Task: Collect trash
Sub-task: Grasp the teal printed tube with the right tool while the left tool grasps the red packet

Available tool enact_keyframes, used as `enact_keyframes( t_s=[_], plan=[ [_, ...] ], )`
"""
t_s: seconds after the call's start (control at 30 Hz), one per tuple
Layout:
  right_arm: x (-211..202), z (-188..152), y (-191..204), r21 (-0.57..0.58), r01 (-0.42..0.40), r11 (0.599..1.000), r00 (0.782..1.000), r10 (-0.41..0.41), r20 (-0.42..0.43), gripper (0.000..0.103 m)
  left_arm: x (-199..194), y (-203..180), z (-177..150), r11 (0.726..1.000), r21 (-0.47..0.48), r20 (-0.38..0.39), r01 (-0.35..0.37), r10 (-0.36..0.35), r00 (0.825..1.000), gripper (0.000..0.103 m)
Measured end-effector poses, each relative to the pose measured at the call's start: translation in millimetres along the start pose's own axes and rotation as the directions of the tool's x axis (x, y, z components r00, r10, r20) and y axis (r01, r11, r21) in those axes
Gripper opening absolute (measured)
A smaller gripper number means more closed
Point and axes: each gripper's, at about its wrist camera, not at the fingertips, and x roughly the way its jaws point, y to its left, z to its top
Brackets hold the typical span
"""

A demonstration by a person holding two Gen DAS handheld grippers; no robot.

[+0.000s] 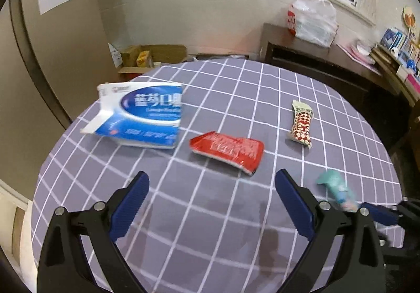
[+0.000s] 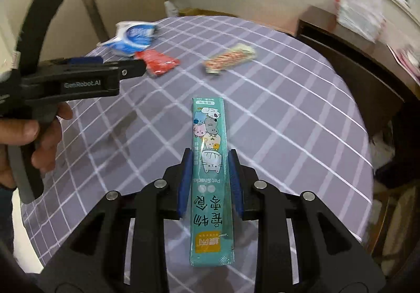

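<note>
My right gripper (image 2: 209, 159) is shut on a teal pet-snack stick packet (image 2: 211, 161) and holds it above the checked tablecloth (image 2: 288, 114); the packet also shows blurred in the left wrist view (image 1: 337, 189). My left gripper (image 1: 211, 182) is open and empty, above the cloth, just short of a red wrapper (image 1: 227, 148). A blue and white box (image 1: 141, 114) lies to the left of the wrapper. A red-and-white patterned wrapper (image 1: 302, 125) lies to the right. In the right wrist view the left gripper (image 2: 86, 72) is at the left, near the red wrapper (image 2: 160, 63).
The round table (image 1: 78, 161) drops off at its edges. Cardboard boxes (image 1: 149, 57) sit on the floor behind it. A dark sideboard (image 1: 315, 57) at the back right carries a white plastic bag (image 1: 312, 20) and books.
</note>
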Motion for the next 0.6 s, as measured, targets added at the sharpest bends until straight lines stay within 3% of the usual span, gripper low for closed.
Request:
enact_keyframes(
  t_s=[0.27,0.3,0.33,0.43,0.6],
  plan=[
    [-1,1,-23,0.051,-0.017,0.999,1.0,0.017,0.012,0.027,27,-23,26,0.999,0.007,0.005,-0.044,0.044,0.999,0.094],
    [-1,0,-24,0.053,-0.019,0.998,1.0,0.018,0.013,0.027,29,-25,27,1.0,0.004,0.01,-0.028,0.028,1.0,0.081],
    [-1,-1,-23,0.054,-0.02,0.998,1.0,0.019,0.015,0.027,32,-27,27,1.0,0.002,0.001,-0.022,0.022,1.0,0.058],
    [-3,-3,-25,0.068,-0.029,0.997,0.999,0.028,0.021,0.027,37,-32,21,1.0,0.006,-0.013,0.008,-0.008,1.0,0.042],
    [-7,-6,-31,0.088,-0.027,0.996,0.999,0.025,0.025,0.027,26,-27,8,0.996,-0.003,-0.005,0.088,-0.088,0.996,0.038]
  ],
)
